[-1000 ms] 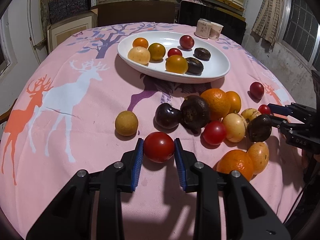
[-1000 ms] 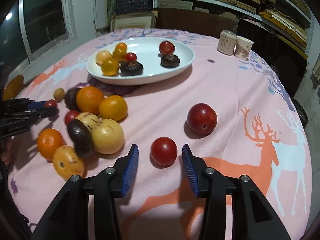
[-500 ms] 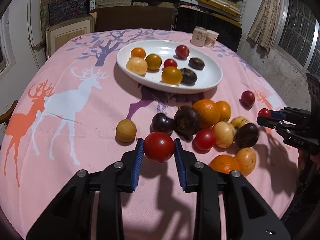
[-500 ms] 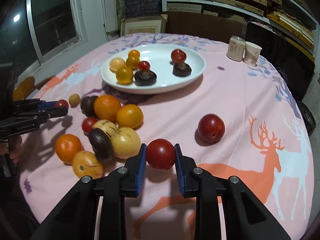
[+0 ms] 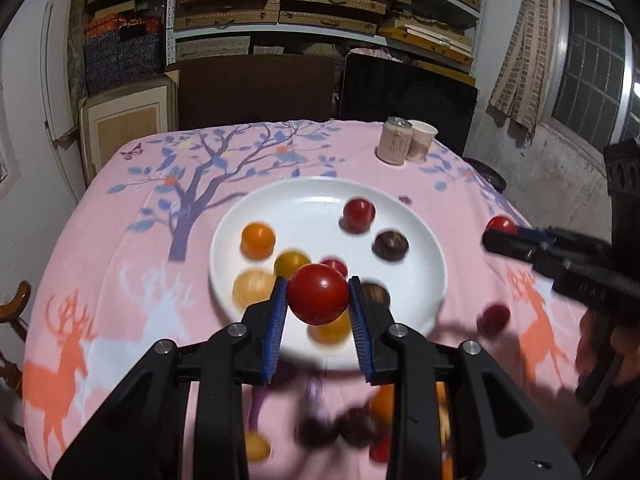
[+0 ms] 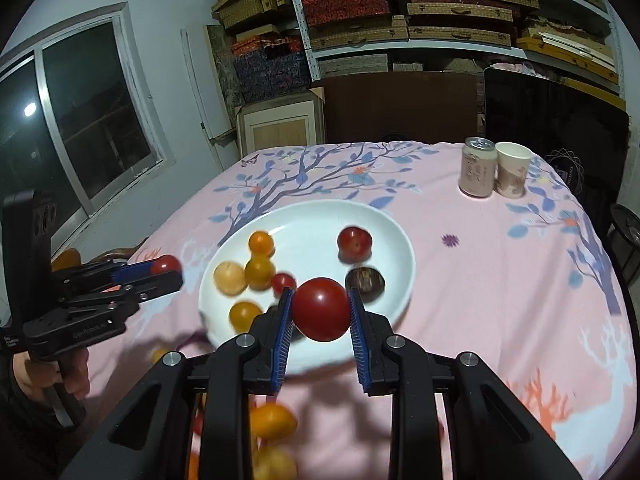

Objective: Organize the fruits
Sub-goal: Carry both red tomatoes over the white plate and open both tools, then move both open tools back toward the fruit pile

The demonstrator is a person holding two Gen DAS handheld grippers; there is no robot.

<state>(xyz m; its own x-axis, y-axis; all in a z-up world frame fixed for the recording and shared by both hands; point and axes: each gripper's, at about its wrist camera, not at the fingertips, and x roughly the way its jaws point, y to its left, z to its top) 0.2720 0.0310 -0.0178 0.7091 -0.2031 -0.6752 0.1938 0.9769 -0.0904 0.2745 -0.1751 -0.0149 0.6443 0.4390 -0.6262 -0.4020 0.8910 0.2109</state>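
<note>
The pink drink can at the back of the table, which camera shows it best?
The right wrist view. The can appears larger and sharp there, with its silver top and printed side visible, standing beside the paper cup. The left wrist view shows the same can smaller, farther off and less detailed.

This looks like a storeroom in a home: metal shelves (image 6: 440, 12) along the back wall are stacked with flat woven boxes (image 6: 460, 0), a framed panel (image 6: 280, 128) leans below, and a table under a pink deer-print cloth (image 6: 500, 264) stands beside a barred window (image 5: 592, 64).
</note>
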